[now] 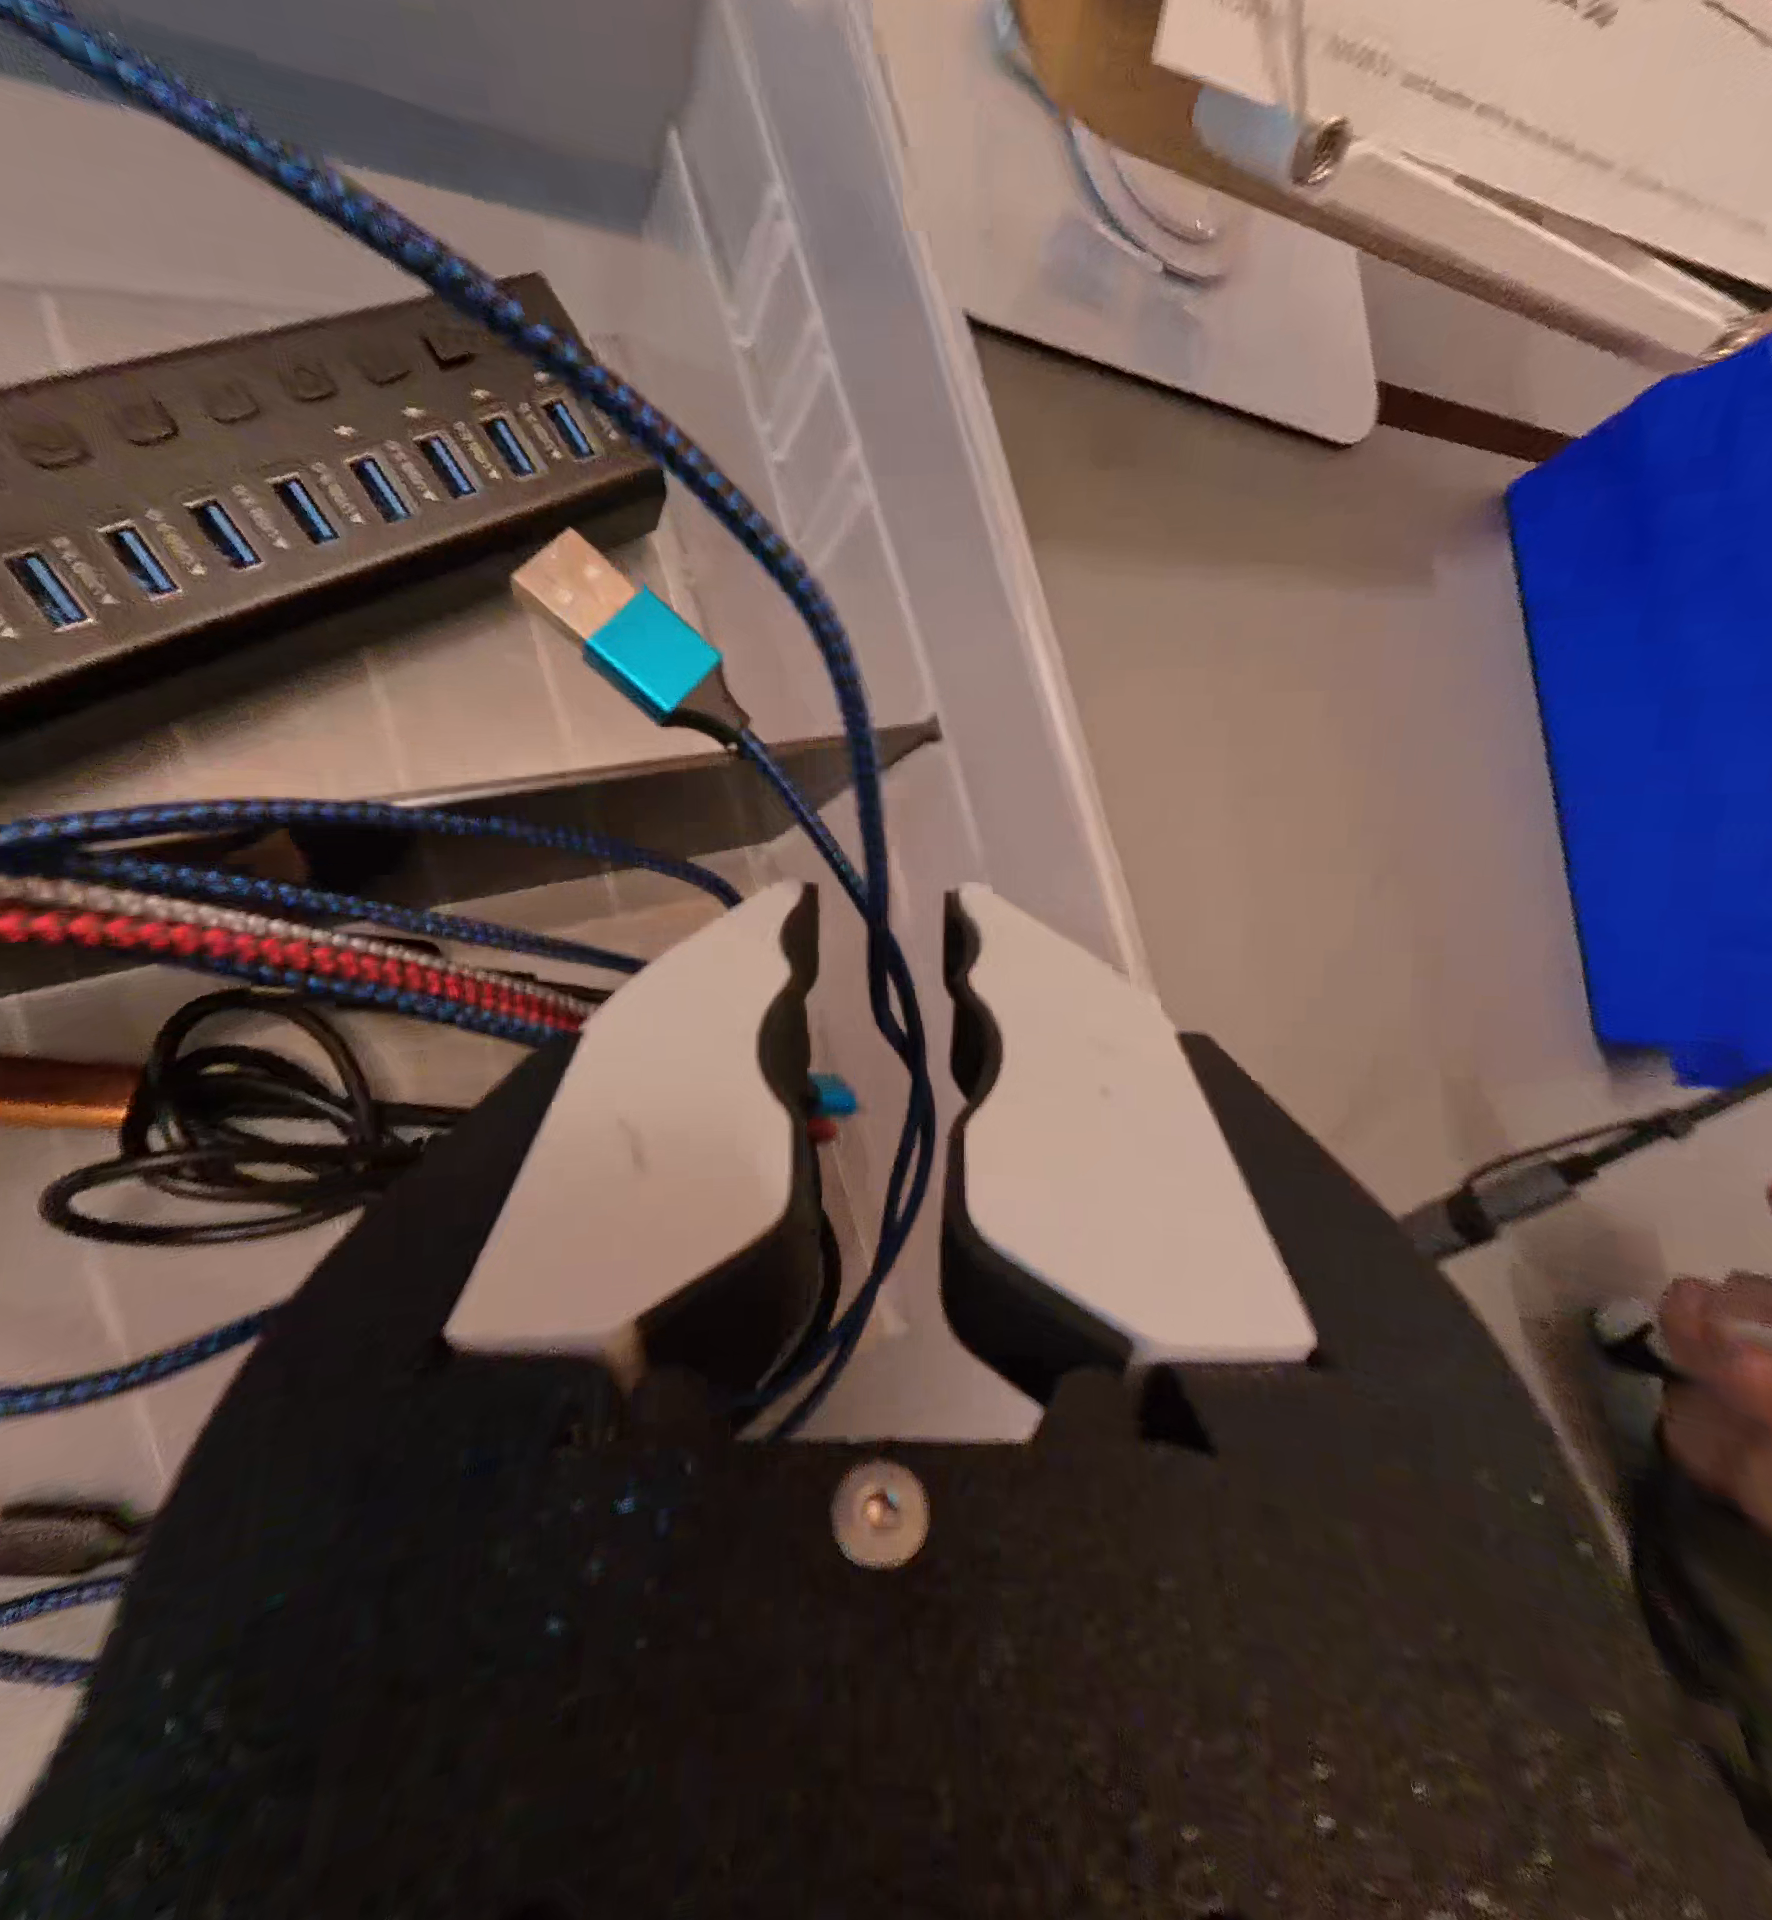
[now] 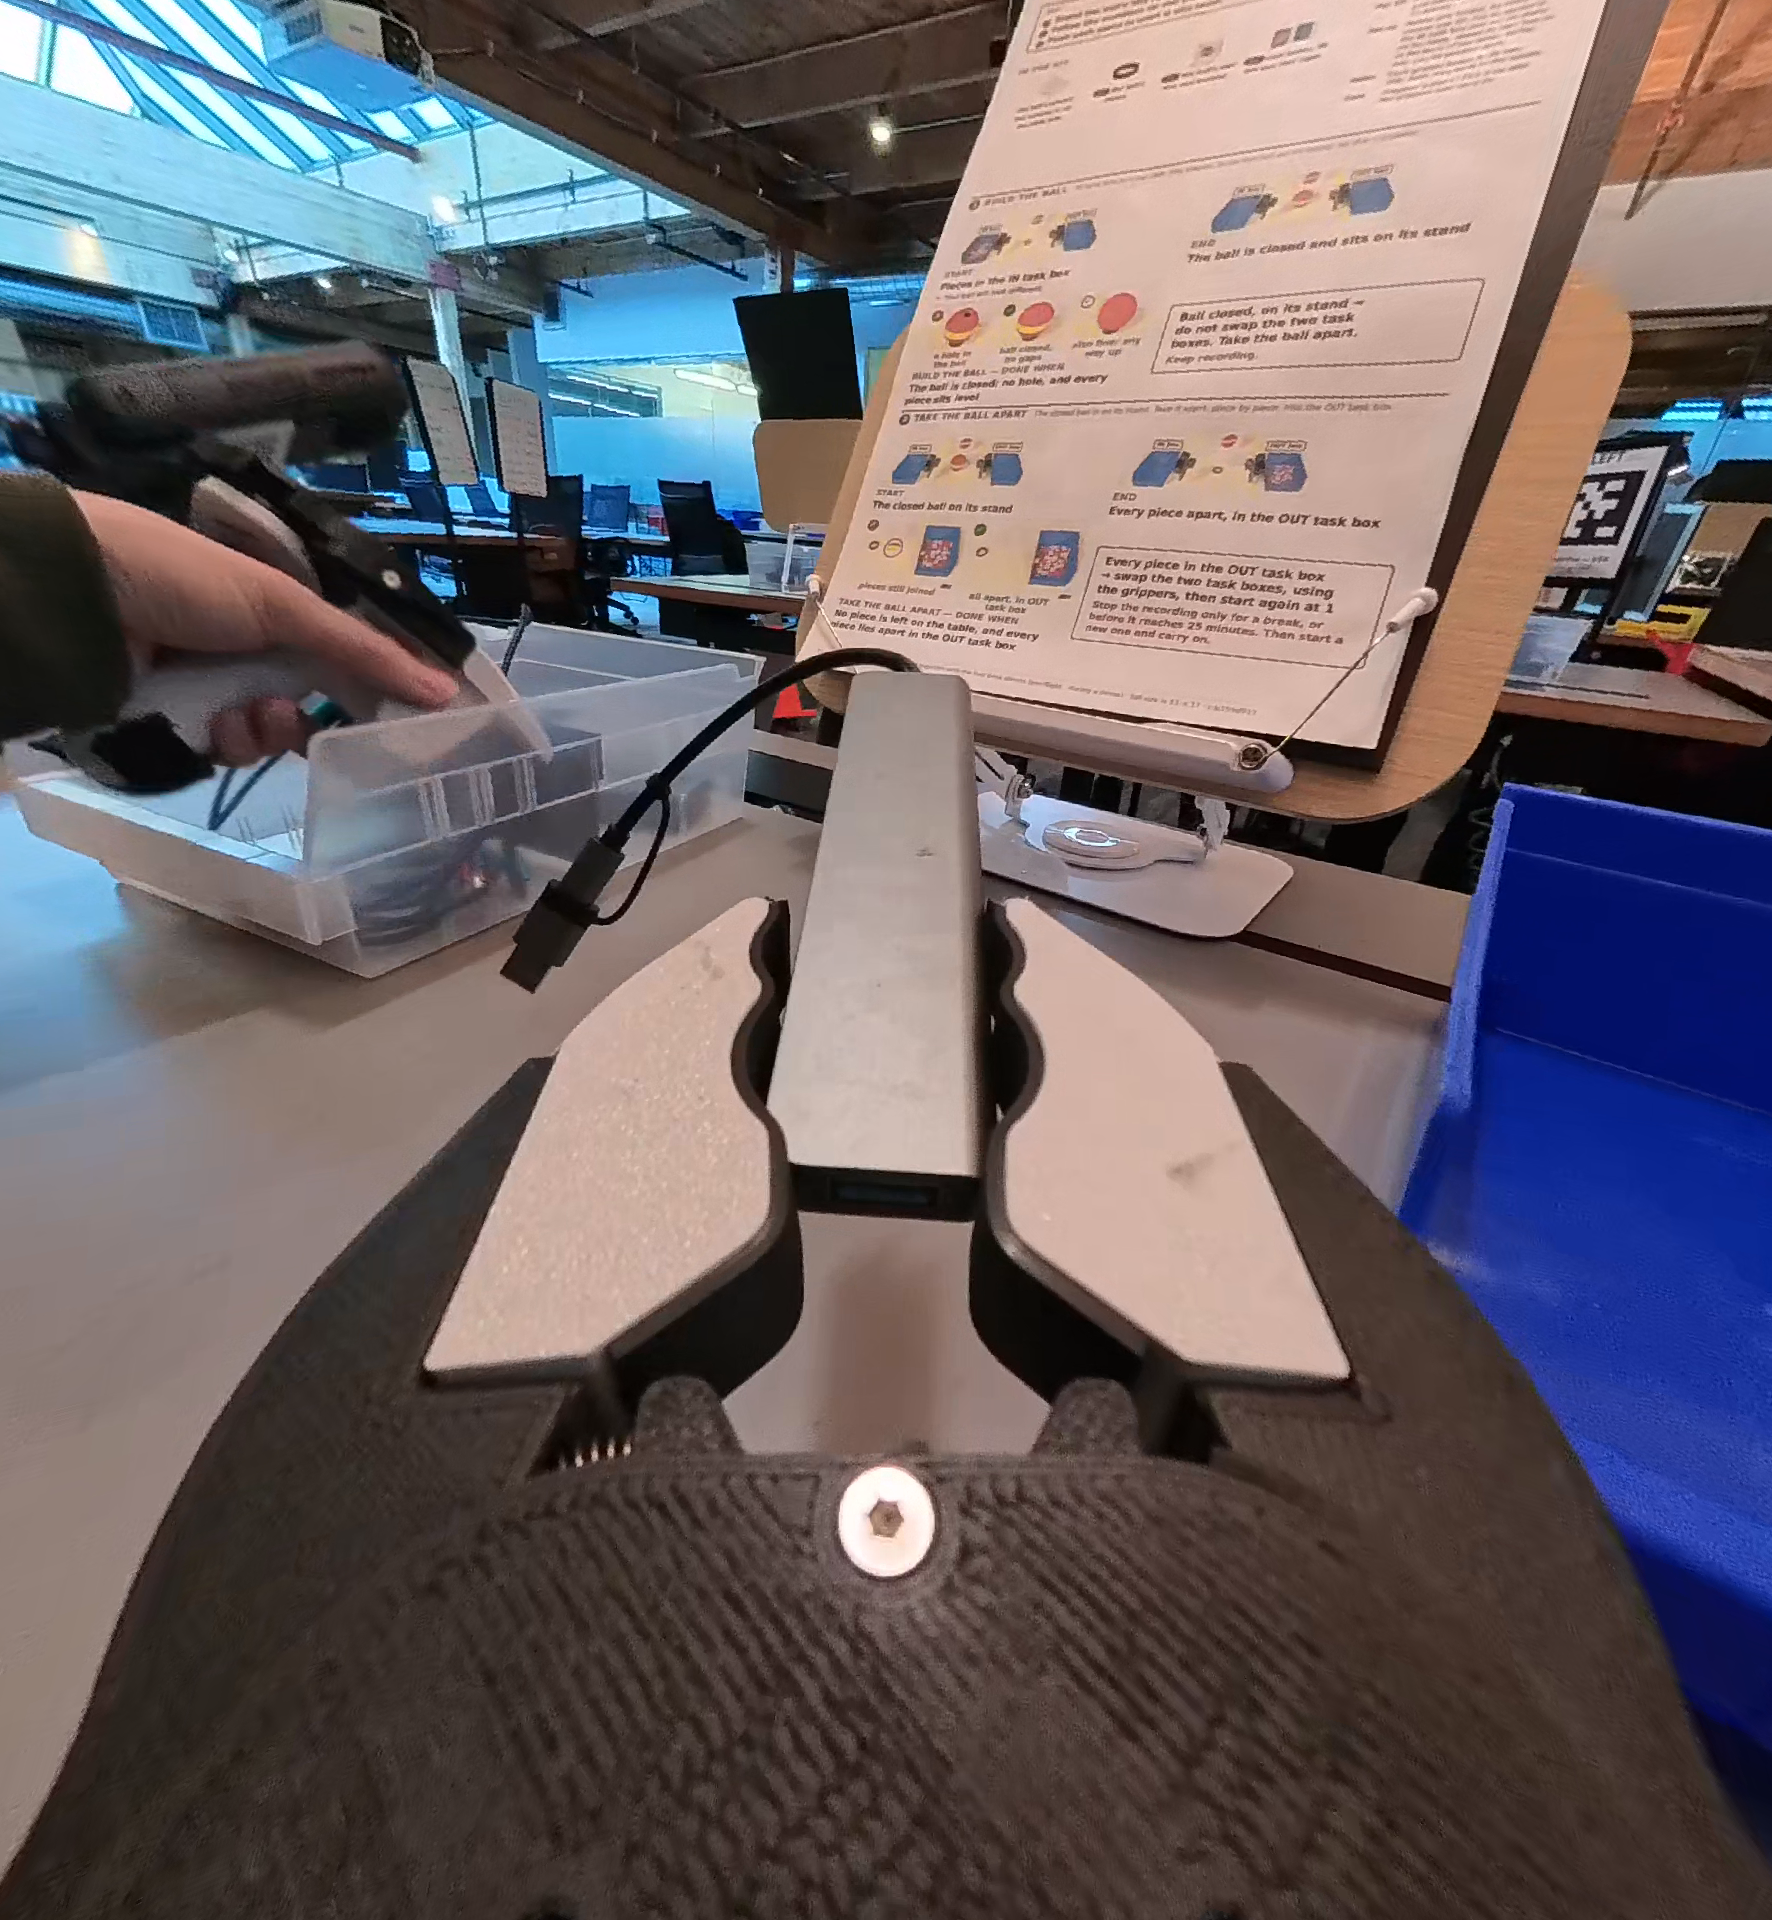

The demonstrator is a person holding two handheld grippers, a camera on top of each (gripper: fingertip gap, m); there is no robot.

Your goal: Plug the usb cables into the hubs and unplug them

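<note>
left claw (image 1: 880, 914): parted, angled down | right claw (image 2: 887, 925): clamped, level

Large open workshop hall with dark timber ceiling beams (image 2: 757, 62) and a bright skylight (image 2: 82, 62) at upper left (daylight pouring in, plus a small ceiling spot lamp (image 2: 880, 130)). Farther back, rows of long desks (image 2: 508, 535) with dark office chairs (image 2: 695, 530). Nearer, a pale grey tabletop (image 2: 134, 1195) and a wooden document stand (image 2: 1547, 623) holding a printed sheet.
</note>
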